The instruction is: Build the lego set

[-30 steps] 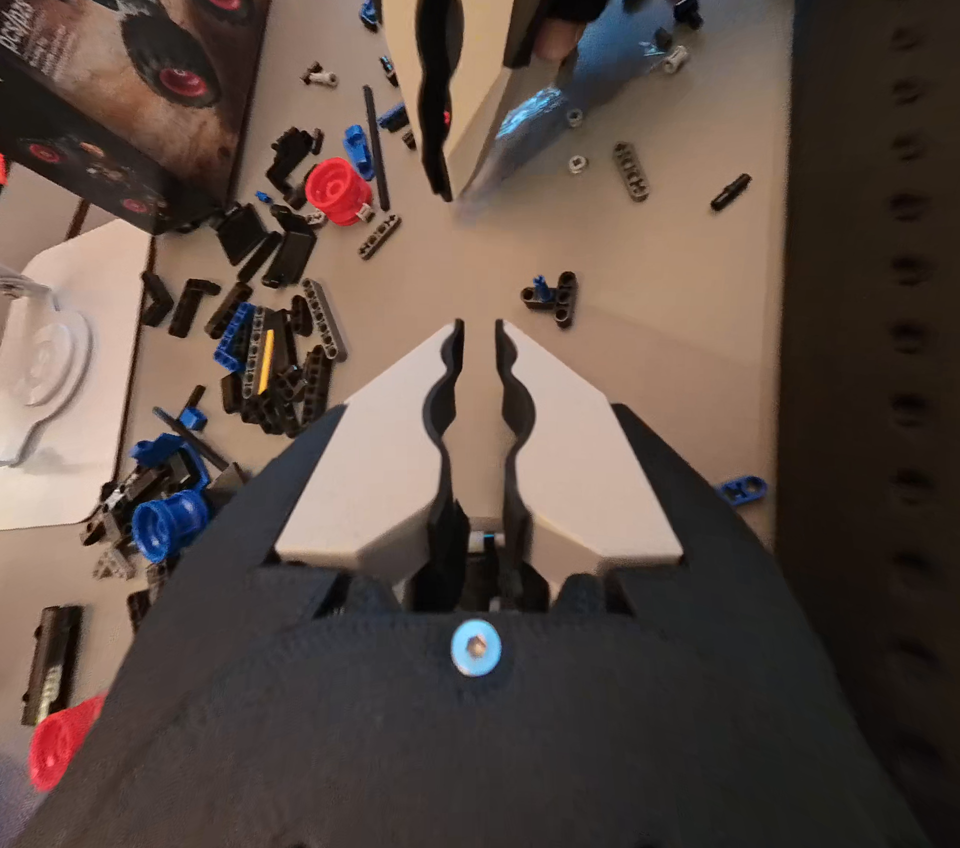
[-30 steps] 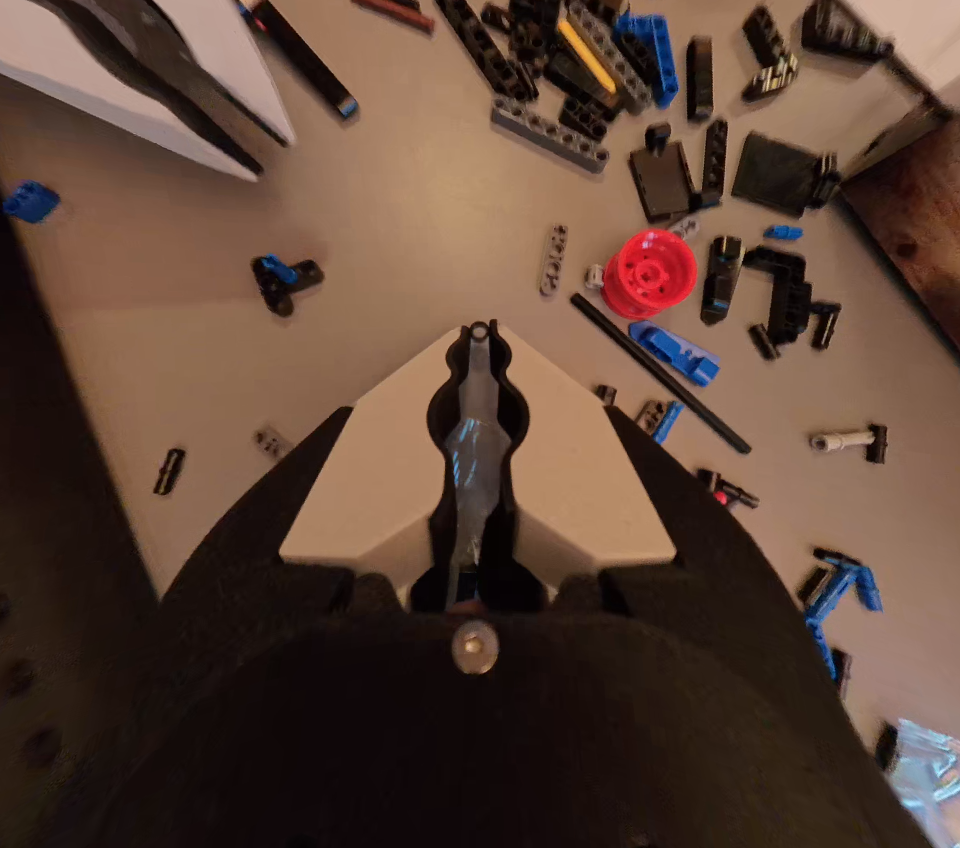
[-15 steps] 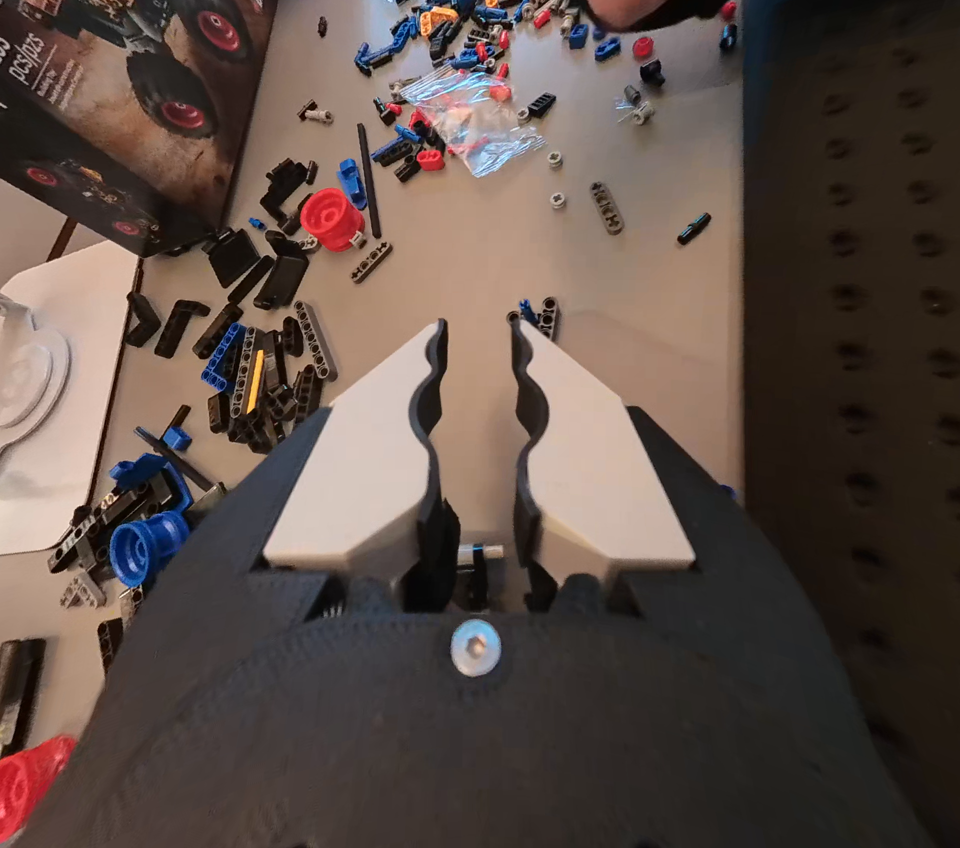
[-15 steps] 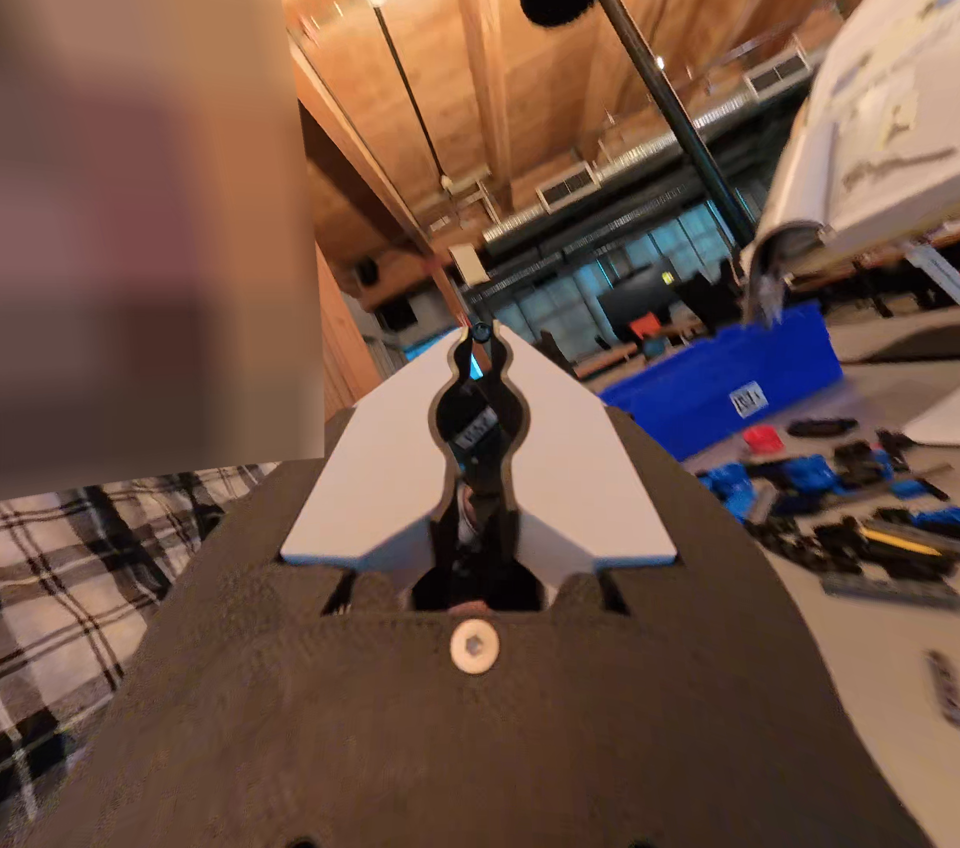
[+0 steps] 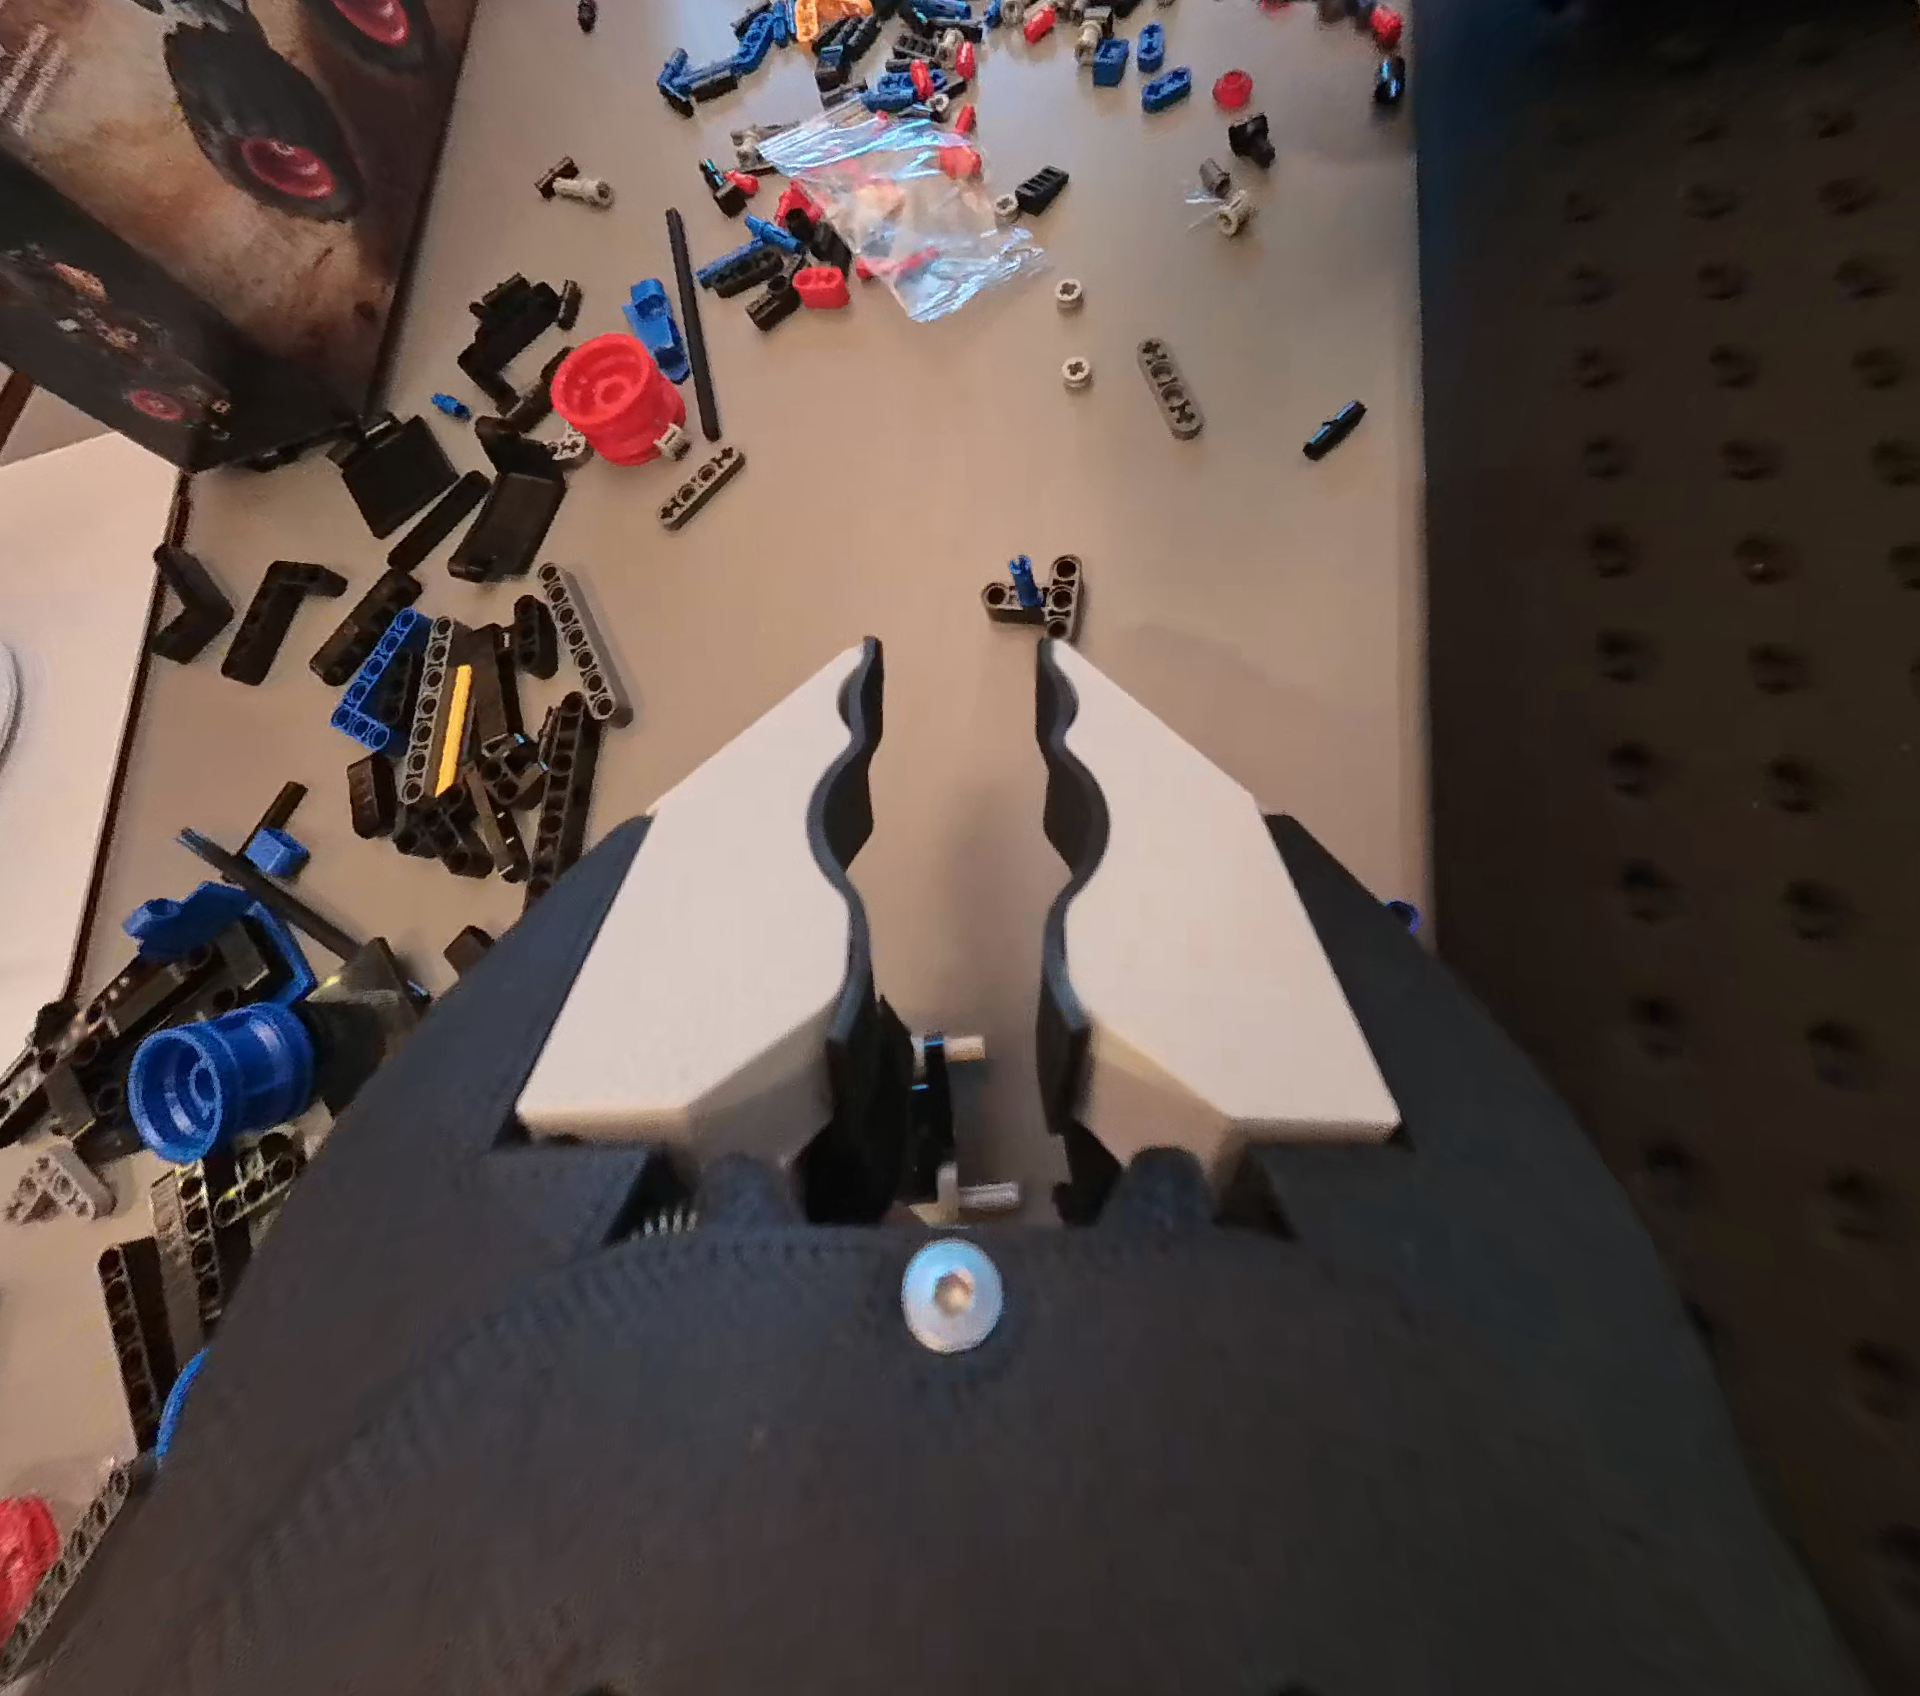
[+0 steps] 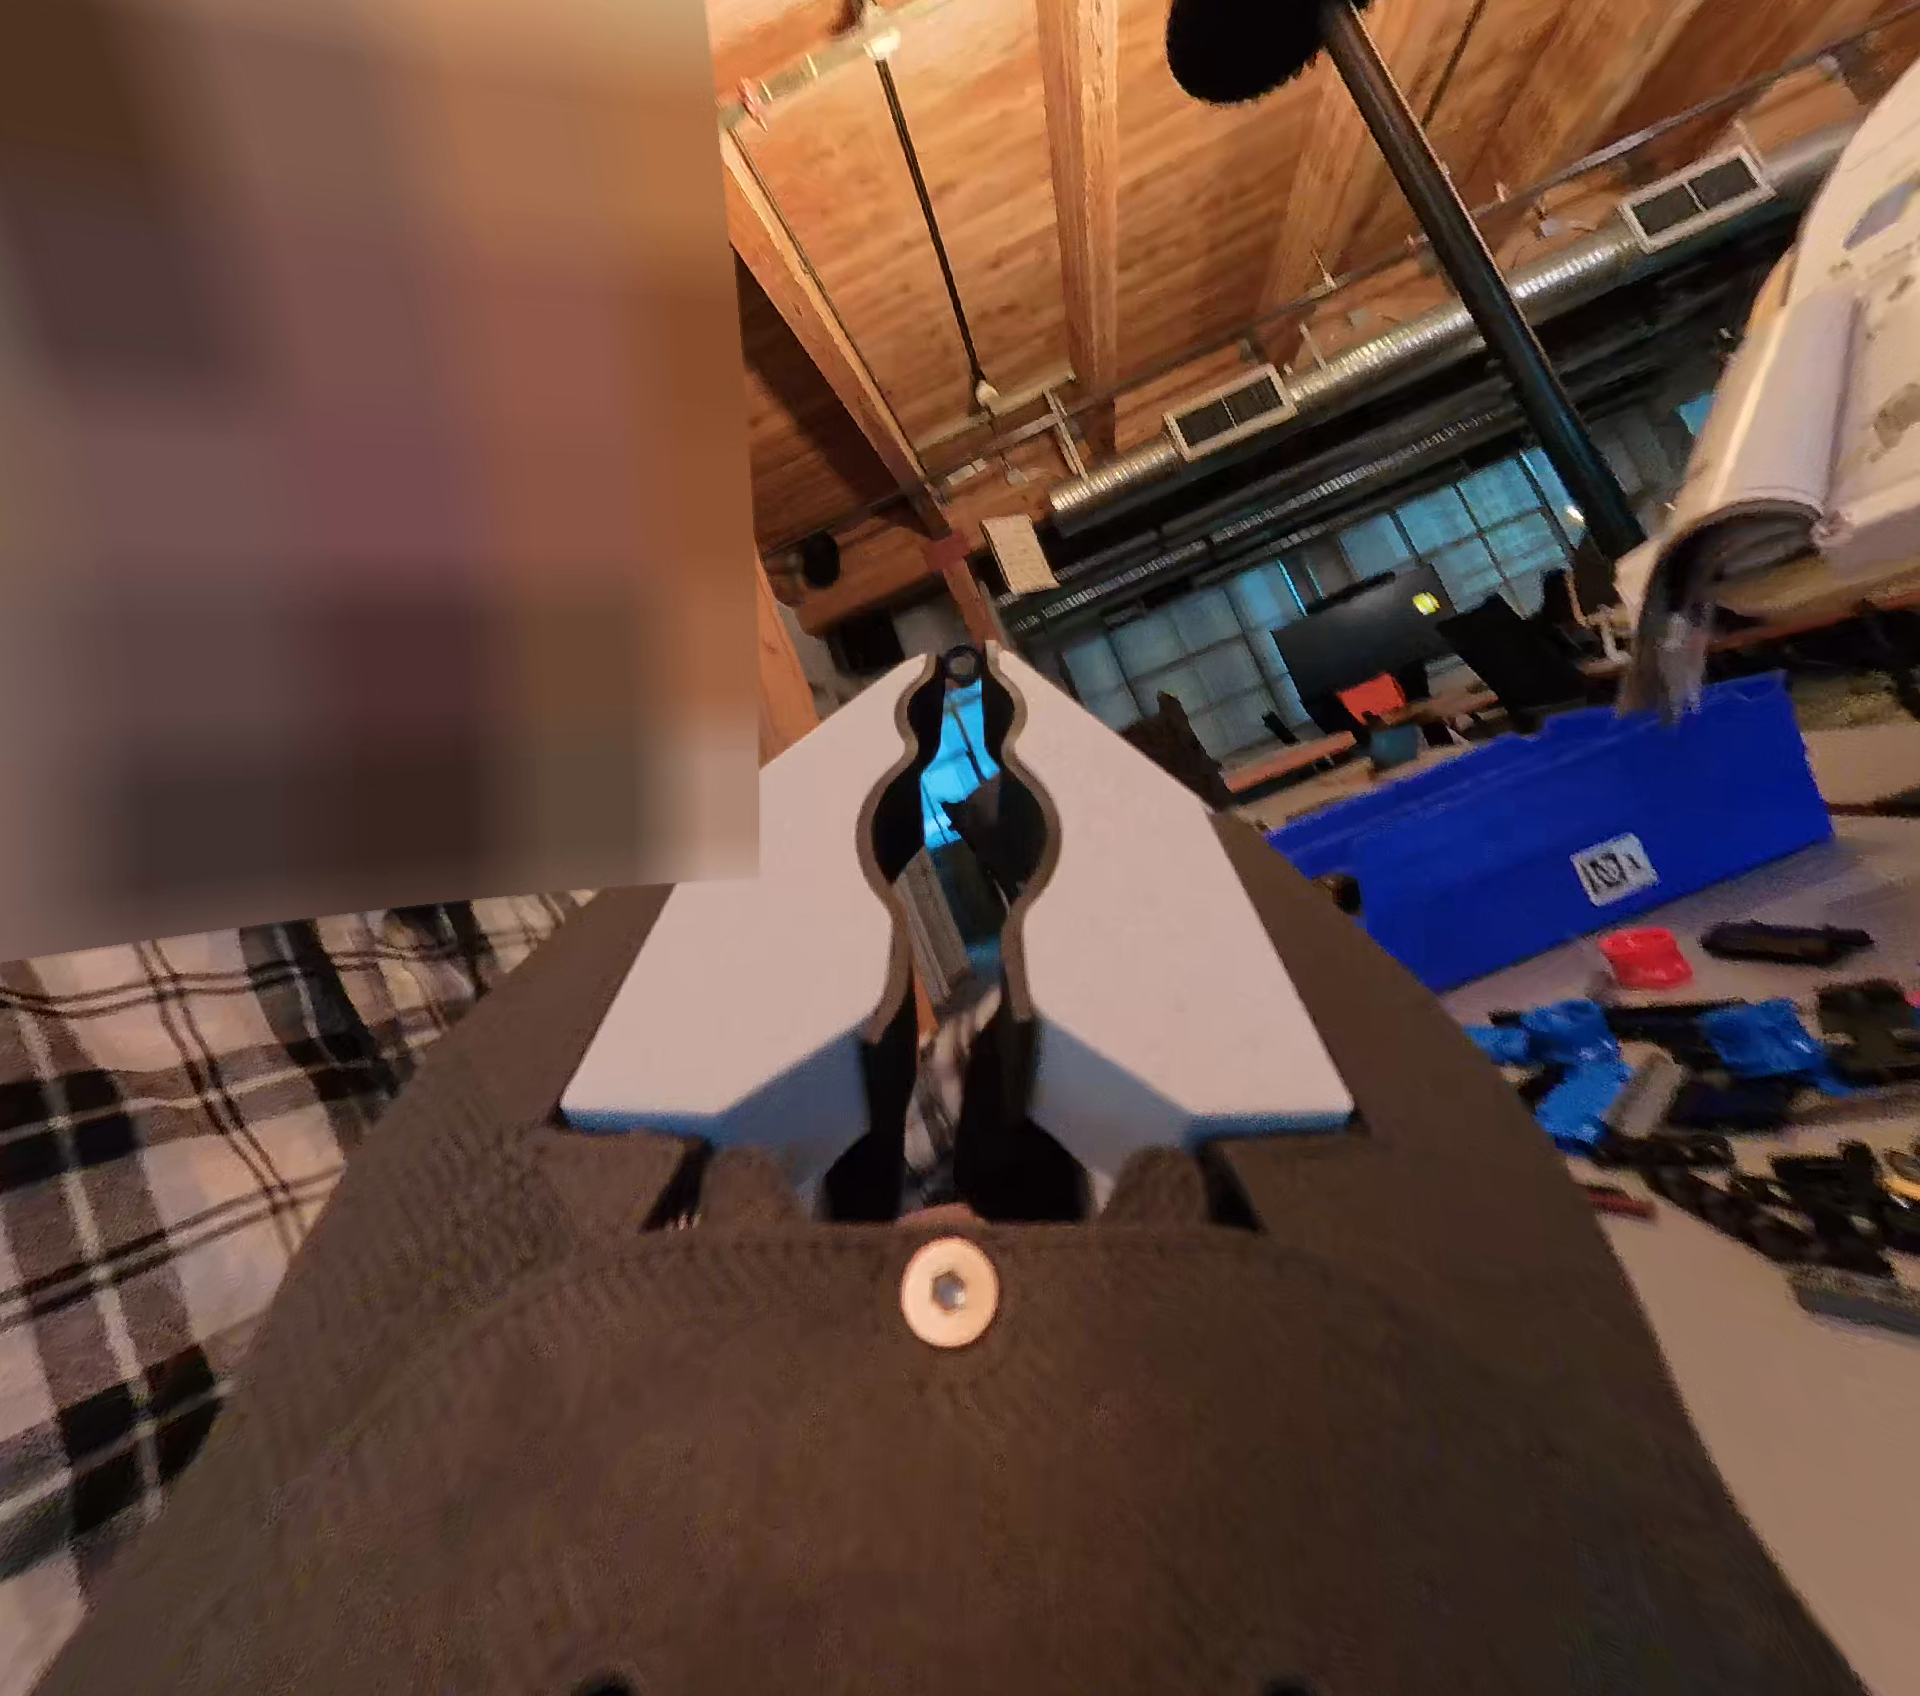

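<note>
Grey left hand-held gripper [image 5: 958, 659] parted, empty, right hand-held gripper [image 6: 964, 667] pinching small black ring [image 6: 961, 665]

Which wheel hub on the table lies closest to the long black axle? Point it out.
The red wheel hub, lying just left of the long black axle. The blue wheel hub sits much farther off, beside the left gripper's body.

Table top [image 5: 914, 524]: smooth, matt grey. Loose bricks [image 5: 468, 711]: hard glossy plastic. Bags [image 5: 914, 223]: clear crinkled film. Box [image 5: 208, 88]: printed card, slight sheen. Left gripper [image 5: 956, 659] shell: ridged matt plastic. Ceiling [image 6: 1091, 140]: bare grained wood. Bin [image 6: 1558, 825]: glossy blue plastic.
</note>
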The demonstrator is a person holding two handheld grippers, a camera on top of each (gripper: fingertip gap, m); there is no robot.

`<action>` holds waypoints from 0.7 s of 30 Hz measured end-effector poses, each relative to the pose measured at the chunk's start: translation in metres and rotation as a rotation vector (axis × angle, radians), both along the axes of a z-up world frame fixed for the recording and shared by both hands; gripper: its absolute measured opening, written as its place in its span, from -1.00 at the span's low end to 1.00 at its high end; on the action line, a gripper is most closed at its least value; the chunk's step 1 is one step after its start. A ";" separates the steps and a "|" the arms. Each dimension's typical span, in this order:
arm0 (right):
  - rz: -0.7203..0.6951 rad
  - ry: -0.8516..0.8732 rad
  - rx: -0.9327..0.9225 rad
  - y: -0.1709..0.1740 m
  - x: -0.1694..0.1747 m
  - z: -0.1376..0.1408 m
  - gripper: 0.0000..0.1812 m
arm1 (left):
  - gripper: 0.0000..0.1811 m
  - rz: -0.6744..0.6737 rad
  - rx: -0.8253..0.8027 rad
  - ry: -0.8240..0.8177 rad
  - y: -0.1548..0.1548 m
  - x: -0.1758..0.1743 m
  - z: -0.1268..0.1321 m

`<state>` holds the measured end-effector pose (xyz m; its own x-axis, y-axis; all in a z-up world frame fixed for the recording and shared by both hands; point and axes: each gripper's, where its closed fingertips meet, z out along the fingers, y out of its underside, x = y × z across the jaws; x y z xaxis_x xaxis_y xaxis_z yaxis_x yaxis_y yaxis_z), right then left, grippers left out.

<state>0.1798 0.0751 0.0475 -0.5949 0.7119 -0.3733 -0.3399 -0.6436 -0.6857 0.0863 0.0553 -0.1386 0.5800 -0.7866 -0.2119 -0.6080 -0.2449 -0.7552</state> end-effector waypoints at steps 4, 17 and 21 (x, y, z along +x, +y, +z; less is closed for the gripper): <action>-0.099 -0.240 0.151 -0.004 -0.029 -0.031 -0.93 | -0.66 -0.027 -0.027 0.047 -0.004 0.004 -0.012; -0.248 -0.767 0.698 -0.009 -0.067 -0.127 -0.93 | -0.76 -0.101 -0.093 0.130 -0.011 0.019 -0.038; -0.261 -0.823 0.745 -0.005 -0.067 -0.141 -0.93 | -0.85 -0.116 -0.100 0.125 -0.011 0.024 -0.040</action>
<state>0.1129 0.0698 -0.0937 -0.1667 0.9859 -0.0145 0.3258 0.0412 -0.9446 0.1102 0.0444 -0.1786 0.4585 -0.8673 -0.1937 -0.7238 -0.2380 -0.6477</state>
